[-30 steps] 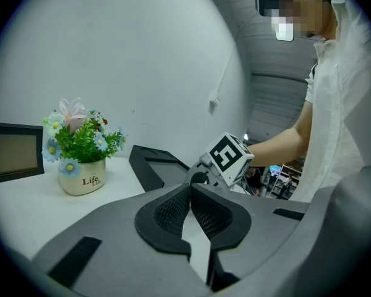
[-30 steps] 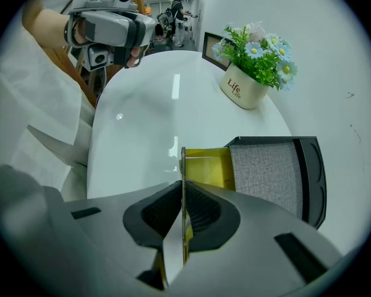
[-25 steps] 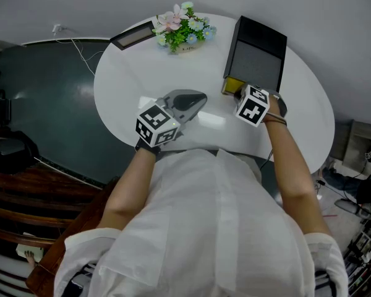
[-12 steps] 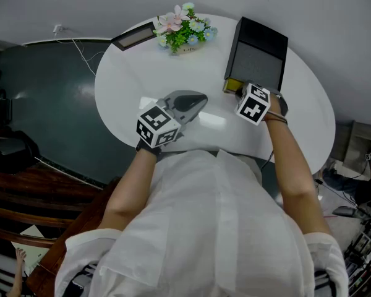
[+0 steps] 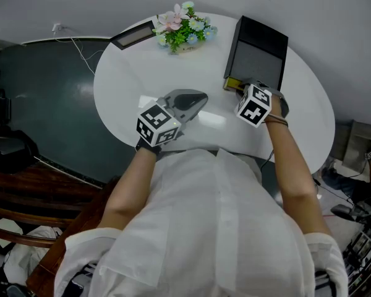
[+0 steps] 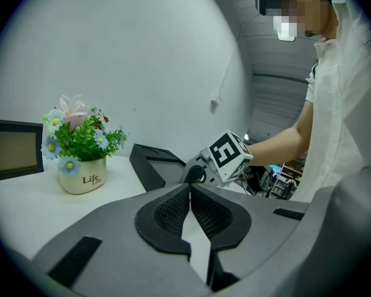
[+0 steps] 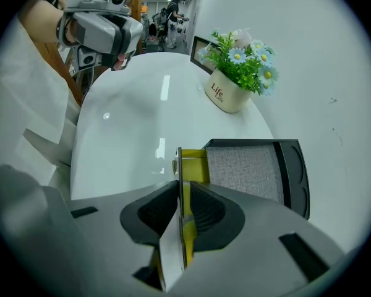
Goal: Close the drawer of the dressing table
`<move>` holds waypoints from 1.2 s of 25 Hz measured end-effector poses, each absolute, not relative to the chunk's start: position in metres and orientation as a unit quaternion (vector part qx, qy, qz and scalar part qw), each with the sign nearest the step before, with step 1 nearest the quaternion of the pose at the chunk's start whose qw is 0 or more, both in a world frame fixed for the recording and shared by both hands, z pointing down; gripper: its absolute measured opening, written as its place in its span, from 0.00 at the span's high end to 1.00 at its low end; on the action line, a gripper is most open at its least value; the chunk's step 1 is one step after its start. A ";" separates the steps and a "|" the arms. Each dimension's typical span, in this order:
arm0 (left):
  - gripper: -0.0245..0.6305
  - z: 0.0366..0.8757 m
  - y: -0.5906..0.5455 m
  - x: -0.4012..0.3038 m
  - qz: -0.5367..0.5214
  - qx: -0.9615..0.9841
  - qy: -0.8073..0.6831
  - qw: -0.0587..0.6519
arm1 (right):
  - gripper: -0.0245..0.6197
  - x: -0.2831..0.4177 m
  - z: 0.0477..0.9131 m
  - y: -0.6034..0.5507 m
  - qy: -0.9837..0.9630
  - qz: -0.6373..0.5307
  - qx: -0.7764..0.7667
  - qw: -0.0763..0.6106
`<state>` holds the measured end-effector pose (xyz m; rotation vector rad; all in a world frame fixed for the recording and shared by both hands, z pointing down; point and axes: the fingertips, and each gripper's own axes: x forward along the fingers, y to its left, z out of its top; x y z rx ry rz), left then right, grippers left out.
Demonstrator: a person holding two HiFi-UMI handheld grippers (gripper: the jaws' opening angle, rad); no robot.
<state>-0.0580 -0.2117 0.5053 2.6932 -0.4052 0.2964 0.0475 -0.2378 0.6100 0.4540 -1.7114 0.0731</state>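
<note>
Pushing the jutting yellow drawer [image 7: 195,164] straight into its box [image 7: 247,169] on the table [image 7: 130,122] looks best, the right gripper [image 7: 184,190] just loosened around its front, the left gripper [image 6: 190,197] closed, empty.

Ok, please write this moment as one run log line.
drawer: partly out | right gripper: jaws just opening, its front between them | left gripper: shut, empty, over table

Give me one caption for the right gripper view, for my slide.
Right gripper, fingers just opening, straddles the front of the open yellow drawer.
</note>
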 end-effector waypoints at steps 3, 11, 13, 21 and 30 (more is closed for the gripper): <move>0.93 0.505 -0.212 -0.057 0.105 0.964 -0.143 0.200 | 0.85 0.049 0.610 -0.241 -0.744 0.020 0.205 0.636; 0.93 0.505 -0.213 -0.058 0.104 0.963 -0.145 0.201 | 0.75 0.052 0.606 -0.246 -0.733 -0.006 0.210 0.647; 0.93 0.505 -0.214 -0.059 0.105 0.963 -0.145 0.201 | 0.74 0.052 0.606 -0.247 -0.731 -0.008 0.206 0.650; 0.93 0.505 -0.215 -0.056 0.102 0.964 -0.141 0.202 | 0.57 0.057 0.603 -0.261 -0.733 0.006 0.211 0.646; 0.93 0.503 -0.218 -0.056 0.101 0.964 -0.142 0.201 | 0.57 0.059 0.605 -0.262 -0.744 0.045 0.193 0.638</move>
